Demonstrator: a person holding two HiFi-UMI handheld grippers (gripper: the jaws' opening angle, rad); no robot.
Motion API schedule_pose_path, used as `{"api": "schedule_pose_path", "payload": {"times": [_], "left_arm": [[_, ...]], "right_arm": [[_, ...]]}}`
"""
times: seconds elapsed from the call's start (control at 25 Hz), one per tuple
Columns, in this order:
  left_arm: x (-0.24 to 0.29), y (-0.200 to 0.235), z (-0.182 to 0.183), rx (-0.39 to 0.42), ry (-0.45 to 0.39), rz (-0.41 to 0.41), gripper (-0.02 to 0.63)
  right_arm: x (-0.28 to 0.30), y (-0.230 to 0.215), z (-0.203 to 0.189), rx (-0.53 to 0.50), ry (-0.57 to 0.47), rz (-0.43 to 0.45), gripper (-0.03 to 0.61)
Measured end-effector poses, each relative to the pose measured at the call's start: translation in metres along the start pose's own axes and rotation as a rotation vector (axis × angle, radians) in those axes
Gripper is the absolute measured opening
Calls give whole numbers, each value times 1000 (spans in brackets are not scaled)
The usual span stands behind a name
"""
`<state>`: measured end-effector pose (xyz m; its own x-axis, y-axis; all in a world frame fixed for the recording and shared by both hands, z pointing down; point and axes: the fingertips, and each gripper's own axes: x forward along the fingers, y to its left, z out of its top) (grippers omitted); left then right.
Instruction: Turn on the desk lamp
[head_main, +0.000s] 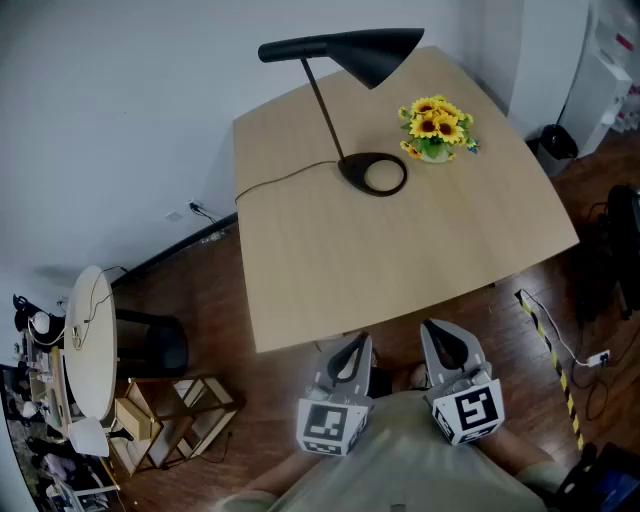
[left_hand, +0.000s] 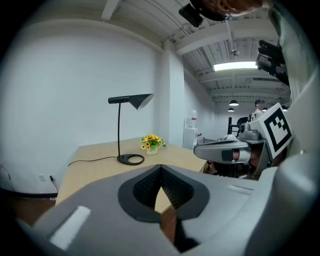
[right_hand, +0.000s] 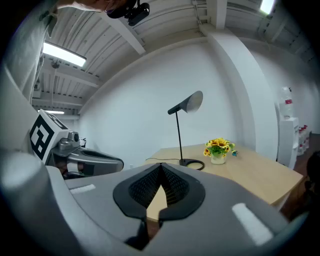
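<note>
Head view, largest thing first: what do you see?
— One desk (head_main: 400, 270) with a smooth top of pale wood grain. It stands against a white wall (head_main: 120, 120) over a dark plank floor (head_main: 230, 300).
— And the desk lamp?
— One desk lamp (head_main: 365, 52), matte black. It has a cone-shaped shade on a thin slanted stem, rising from a flat ring base at the far side of the desk. Its single black cord (head_main: 290, 178) trails off the desk's left edge.
— The grippers?
— Two, in grey plastic, each carrying a marker cube. The left gripper (head_main: 350, 350) and right gripper (head_main: 441, 335) sit side by side at the desk's near edge, well apart from the lamp.
— Holding anything?
— No. The left gripper view shows its ribbed black pads (left_hand: 147, 187) meeting at the tips with nothing between them. The right gripper view shows the same closed, empty jaws.
— Smallest?
— One bunch of yellow sunflowers (head_main: 437, 118) in a small pale pot (head_main: 434, 152), just beside the lamp's base.
— What do the gripper views add?
— A beamed ceiling with a strip light (left_hand: 235, 65), and each shows the other gripper alongside. Only the head view shows the ring base from above as an open loop.
</note>
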<state>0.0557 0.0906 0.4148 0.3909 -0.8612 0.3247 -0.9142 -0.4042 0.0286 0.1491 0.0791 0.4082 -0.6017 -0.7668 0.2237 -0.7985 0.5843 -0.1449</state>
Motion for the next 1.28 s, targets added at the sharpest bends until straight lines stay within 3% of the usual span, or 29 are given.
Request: {"api": "schedule_pose_path", "payload": {"times": [0.28,0.8,1.04,1.28], "left_arm": [[16,39,11,-7,-35,-43,0],[32,146,11,-90,-83,-105,0],[42,177,14,-130,-93,-66,0],[59,209,8,-143,-44,36,0]], "right_arm": [[35,5,12,-5,5,-64,0],[125,39,34,-69,37,-178,0],[160,33,43,-86,47,-174,0],[210,7,42,-75,55,-121,0]]}}
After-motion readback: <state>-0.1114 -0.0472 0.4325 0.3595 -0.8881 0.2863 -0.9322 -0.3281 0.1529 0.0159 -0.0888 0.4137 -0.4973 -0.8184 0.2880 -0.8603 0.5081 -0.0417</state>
